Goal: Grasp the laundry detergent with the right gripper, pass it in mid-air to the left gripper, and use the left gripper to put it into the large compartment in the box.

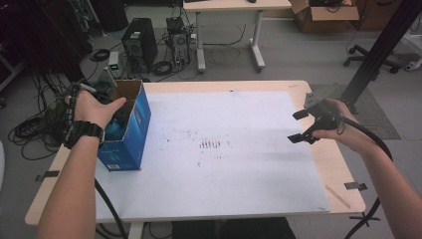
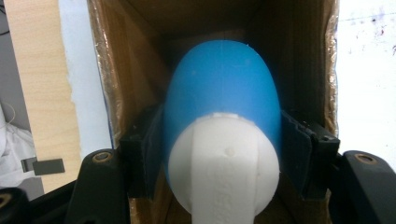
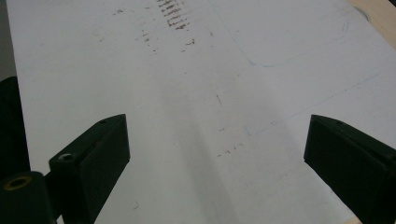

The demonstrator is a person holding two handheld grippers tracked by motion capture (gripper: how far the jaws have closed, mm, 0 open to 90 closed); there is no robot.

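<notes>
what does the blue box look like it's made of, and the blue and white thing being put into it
The box looks like cardboard: printed glossy blue outside, raw brown inside, with a rough fibrous cut edge. The blue and white thing looks like plastic: its blue rounded part is smooth with a soft matte sheen, and its white part shows faint moulded ridges. It could be rubbery; the look leaves that open.

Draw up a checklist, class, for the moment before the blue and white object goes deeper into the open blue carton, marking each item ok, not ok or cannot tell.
1. Left hand-held gripper shut on the blue and white object: ok.
2. Object lined up inside the blue carton: ok.
3. Carton standing upright on the white board: ok.
4. Carton bottom free of obstructions: cannot tell, dark.
5. Right hand-held gripper open, away from carton: ok.
</notes>
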